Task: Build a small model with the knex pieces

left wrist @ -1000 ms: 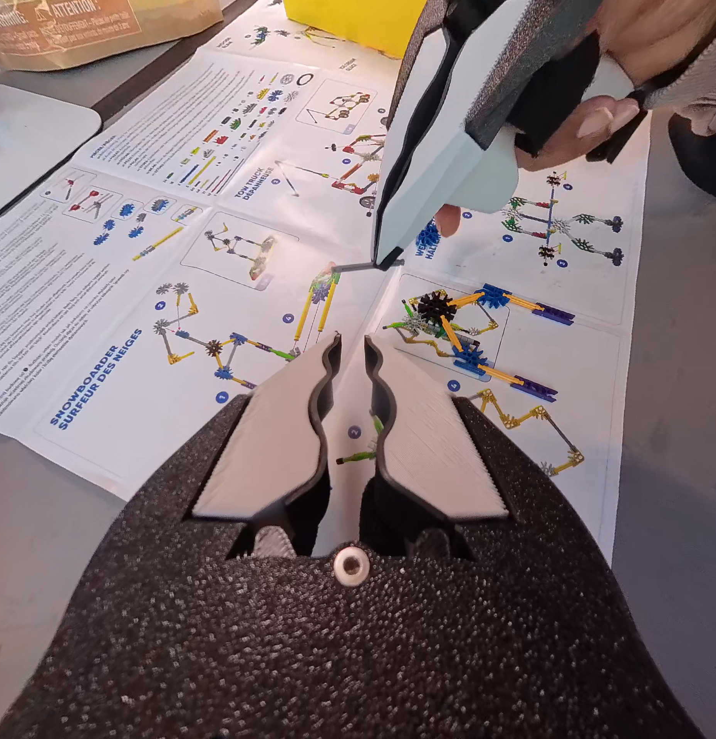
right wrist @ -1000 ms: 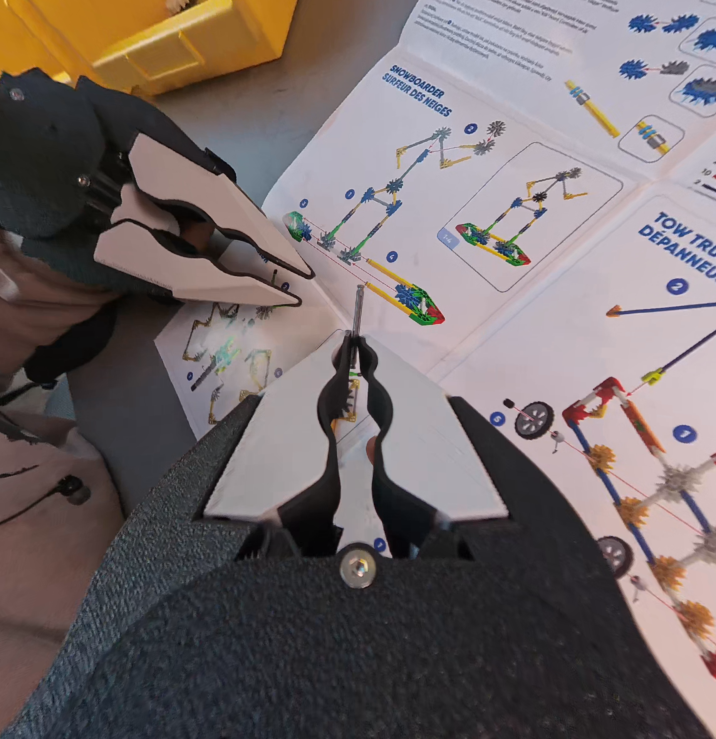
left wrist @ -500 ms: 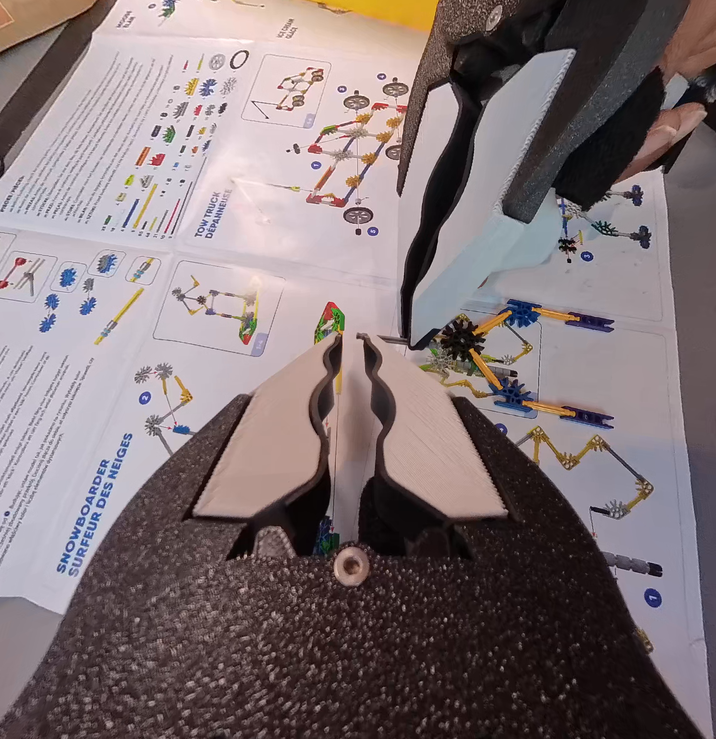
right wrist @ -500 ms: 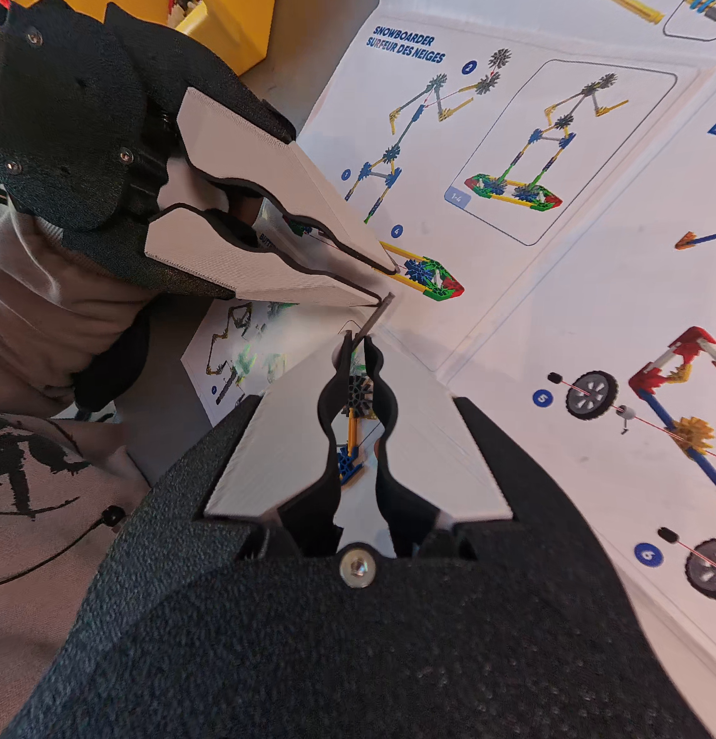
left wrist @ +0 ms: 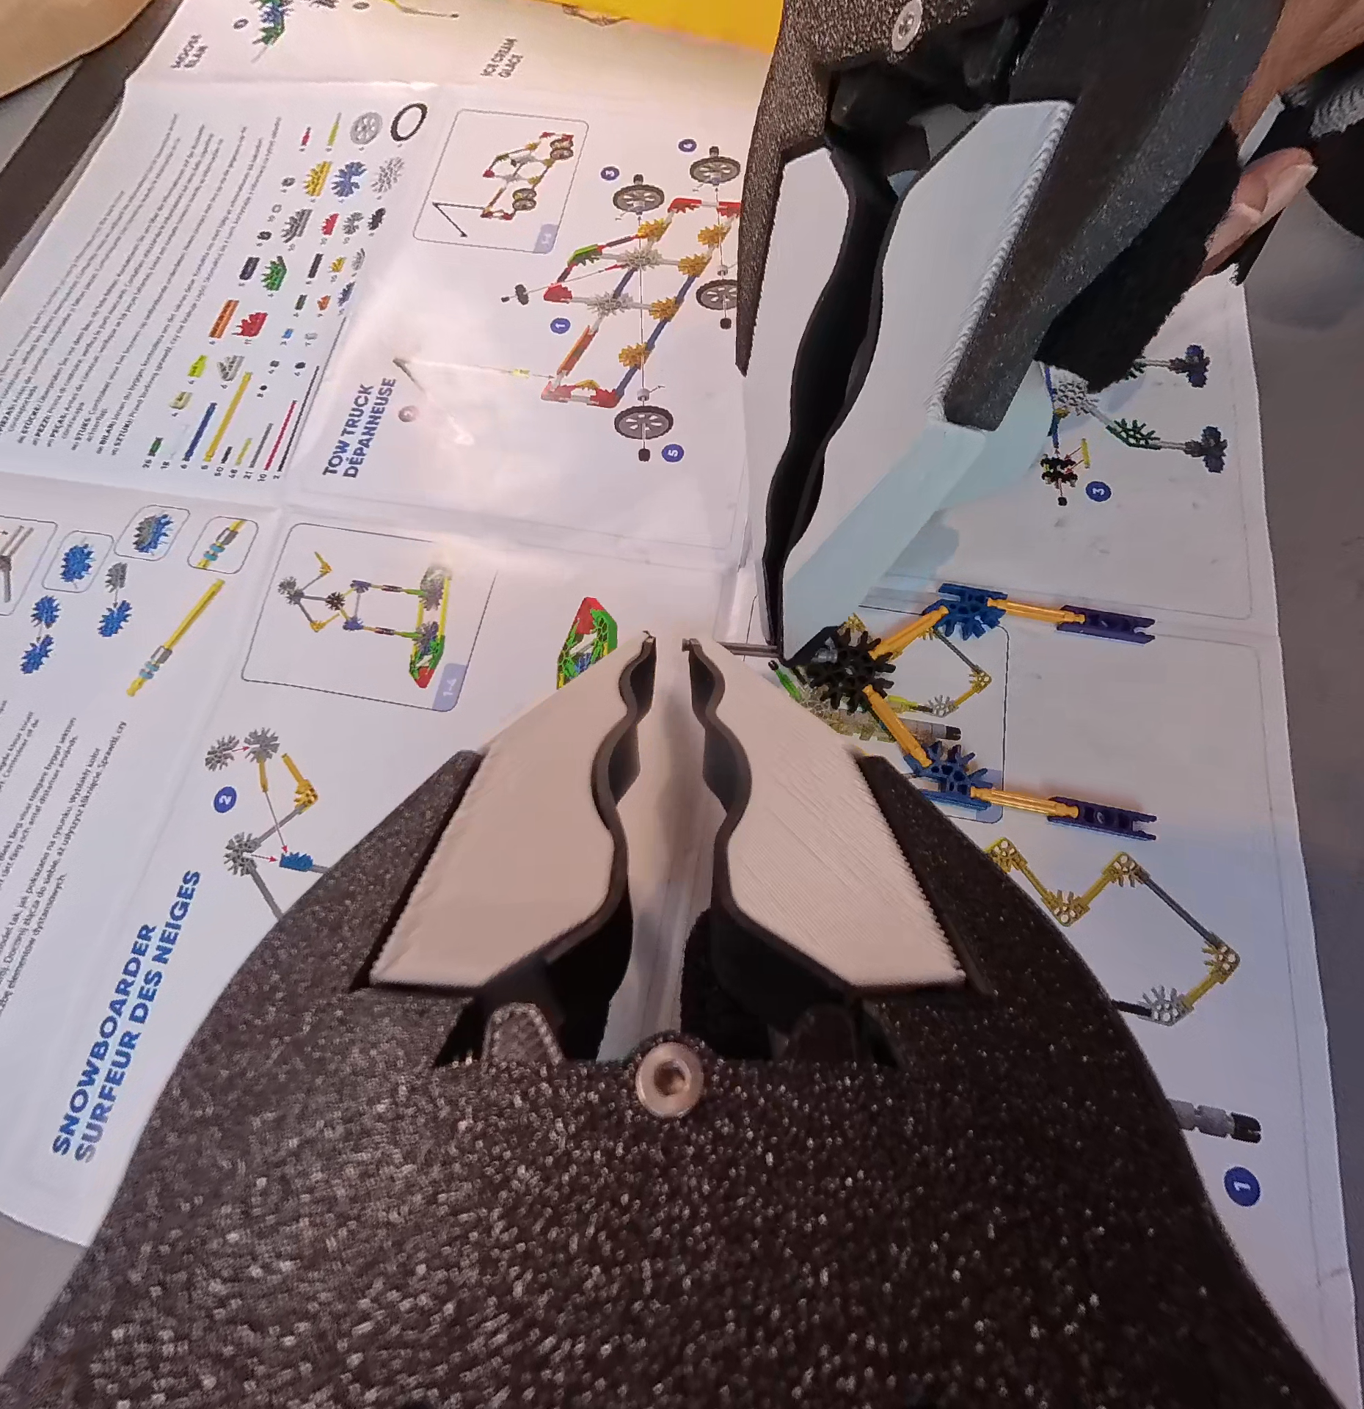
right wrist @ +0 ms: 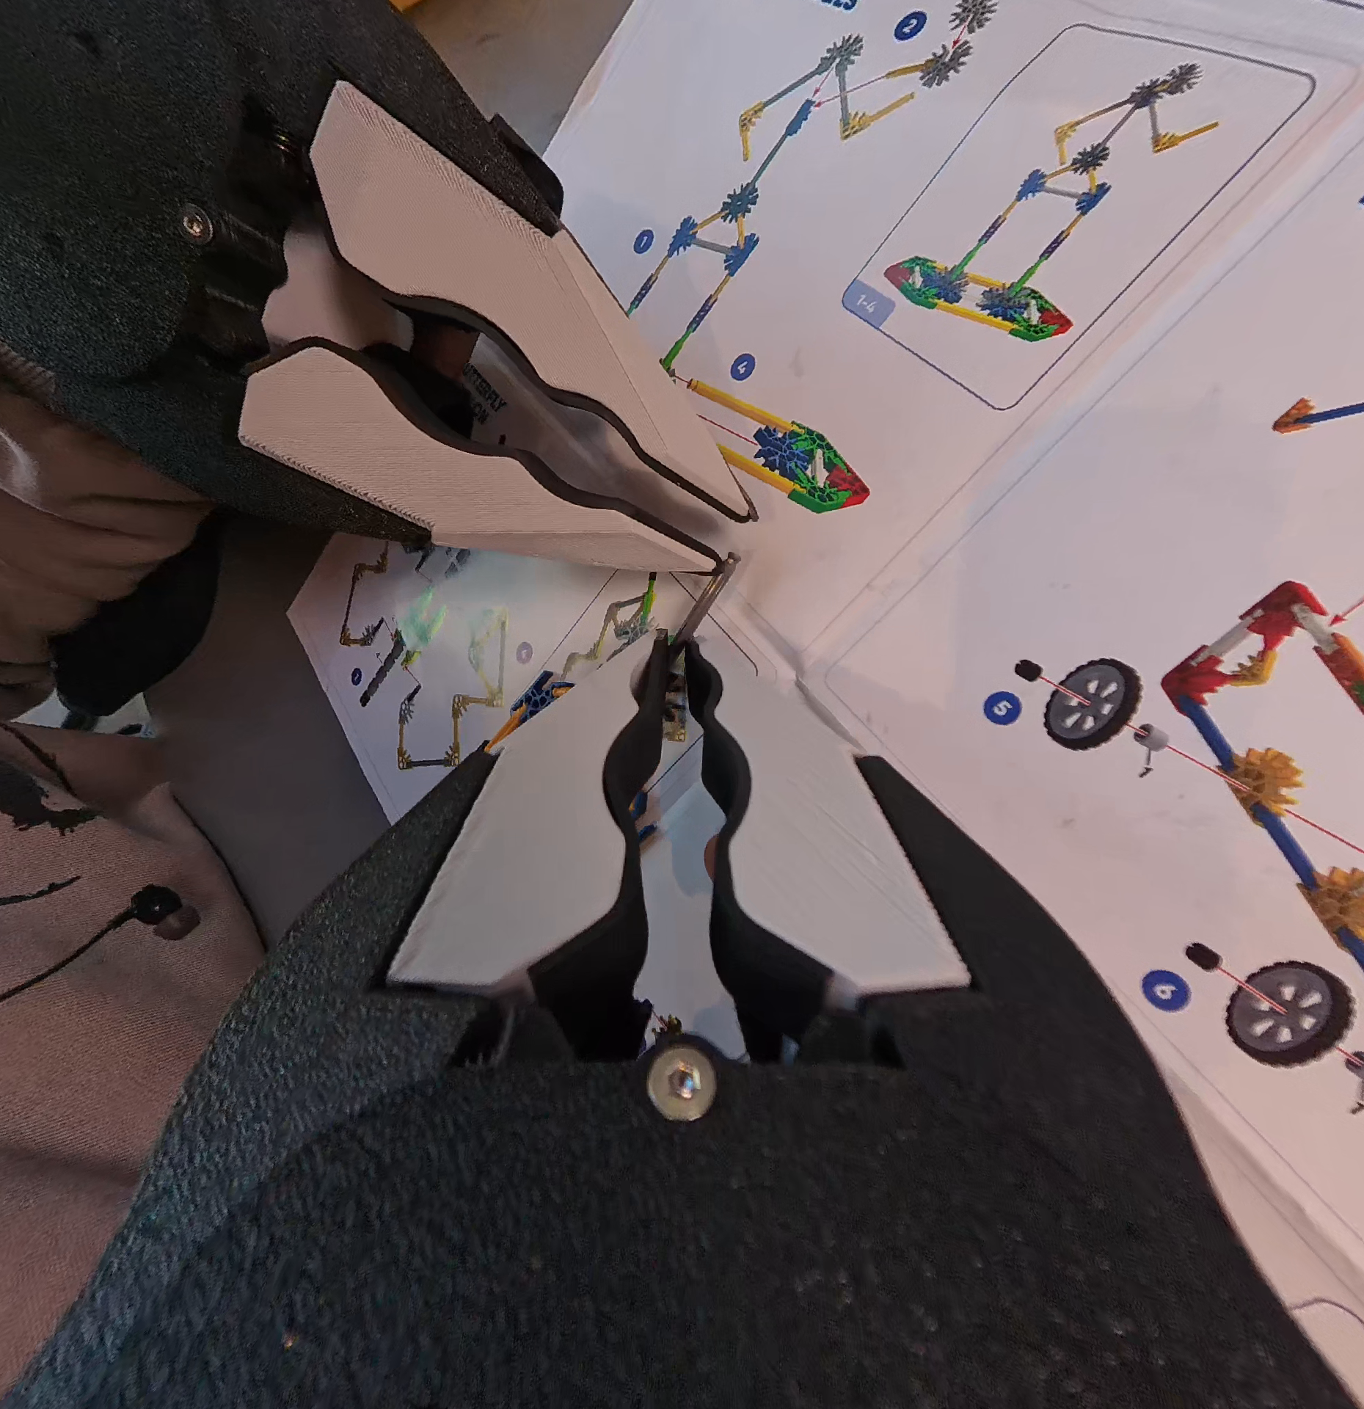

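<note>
My right gripper (right wrist: 675, 648) is shut on a thin grey rod (right wrist: 705, 595) that sticks out past its tips. The rod's far end touches the tip of the lower finger (right wrist: 511, 495) of my left gripper (right wrist: 732, 541). In the left wrist view, my left gripper (left wrist: 669, 644) is narrowly open and empty. There the right gripper (left wrist: 778, 656) comes down from the upper right, with the rod (left wrist: 743, 648) pointing at my right fingertip. A toy model (left wrist: 846, 671) with a black connector, yellow rods and blue connectors lies just beside the right gripper's tips.
A large white instruction sheet (left wrist: 450, 473) covers the grey table (left wrist: 1334, 686). A yellow box (left wrist: 663, 15) stands at the far edge and a brown paper bag (left wrist: 23, 46) at the far left. A person's clothing (right wrist: 76, 991) fills the left of the right wrist view. Only a small space, under 4 cm, lies between the two pairs of fingers.
The two grippers have closed in on each other. The right gripper came down near the toy model with the rod. The rod's end now meets my left gripper's fingertip.
</note>
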The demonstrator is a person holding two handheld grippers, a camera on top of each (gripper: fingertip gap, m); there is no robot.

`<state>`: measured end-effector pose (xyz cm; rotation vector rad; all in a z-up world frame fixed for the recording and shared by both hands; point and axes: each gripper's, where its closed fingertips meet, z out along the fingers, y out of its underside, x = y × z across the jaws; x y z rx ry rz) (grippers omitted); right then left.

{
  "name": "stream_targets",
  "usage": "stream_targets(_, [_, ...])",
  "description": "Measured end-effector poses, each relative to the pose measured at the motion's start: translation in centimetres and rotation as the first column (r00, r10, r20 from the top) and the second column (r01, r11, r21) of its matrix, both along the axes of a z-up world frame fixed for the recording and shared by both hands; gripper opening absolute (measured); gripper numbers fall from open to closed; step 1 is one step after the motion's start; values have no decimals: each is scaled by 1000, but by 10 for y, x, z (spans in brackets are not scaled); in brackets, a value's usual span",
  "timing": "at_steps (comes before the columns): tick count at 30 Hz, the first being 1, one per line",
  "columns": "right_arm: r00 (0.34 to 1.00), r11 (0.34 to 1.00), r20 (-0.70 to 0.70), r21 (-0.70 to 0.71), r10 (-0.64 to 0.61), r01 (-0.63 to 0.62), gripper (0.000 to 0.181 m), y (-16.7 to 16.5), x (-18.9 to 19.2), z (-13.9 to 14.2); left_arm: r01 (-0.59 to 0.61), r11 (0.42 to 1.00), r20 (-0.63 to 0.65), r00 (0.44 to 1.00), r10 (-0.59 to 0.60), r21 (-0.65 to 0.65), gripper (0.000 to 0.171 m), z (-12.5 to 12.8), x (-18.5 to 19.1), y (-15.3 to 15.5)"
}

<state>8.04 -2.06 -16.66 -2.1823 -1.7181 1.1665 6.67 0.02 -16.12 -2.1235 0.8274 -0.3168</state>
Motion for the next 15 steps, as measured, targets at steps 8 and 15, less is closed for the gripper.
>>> stream_targets(8, [1000, 1000, 4, 29, 5, -5, 3, -1, 0, -1, -11, 1000, -22, 1000, 11, 4, 9, -3, -2, 3])
stream_targets(15, [1000, 999, 1, 45, -4, 4, 9, 0, -1, 1, -24, 1000, -31, 999, 24, 8, 9, -4, -5, 5])
